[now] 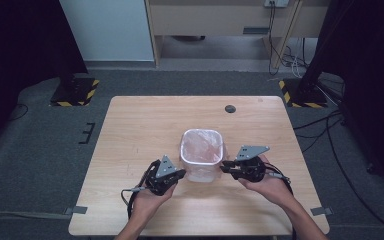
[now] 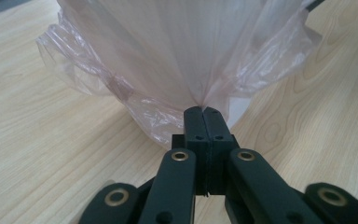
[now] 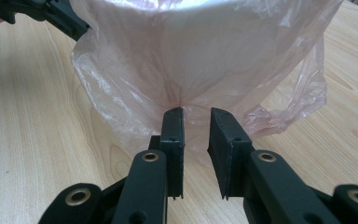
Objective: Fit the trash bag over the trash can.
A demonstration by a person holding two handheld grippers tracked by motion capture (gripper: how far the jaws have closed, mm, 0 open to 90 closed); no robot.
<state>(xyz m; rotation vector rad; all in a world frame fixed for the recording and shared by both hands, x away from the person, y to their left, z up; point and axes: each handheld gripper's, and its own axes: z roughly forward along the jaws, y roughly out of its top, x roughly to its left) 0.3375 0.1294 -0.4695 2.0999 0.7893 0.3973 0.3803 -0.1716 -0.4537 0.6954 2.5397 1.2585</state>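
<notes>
Pink film of a bag (image 1: pixel 202 145) lines a white bin (image 1: pixel 201 172) standing near the desk's (image 1: pixel 145 125) front edge, about midway along it. Left gripper (image 2: pixel 203 112) has its jaws clenched on the bag; right gripper (image 3: pixel 196 114) has its jaws parted, bag between them.

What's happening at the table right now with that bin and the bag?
A person is working a thin pink plastic bag that lines a small white bin on the wooden table, with a gripper on each side. The left gripper has its jaws closed on a pinch of the bag's skirt low on the bin's side. The right gripper is at the opposite side with its jaws parted, the film gathered right at their tips but not clamped.
</notes>
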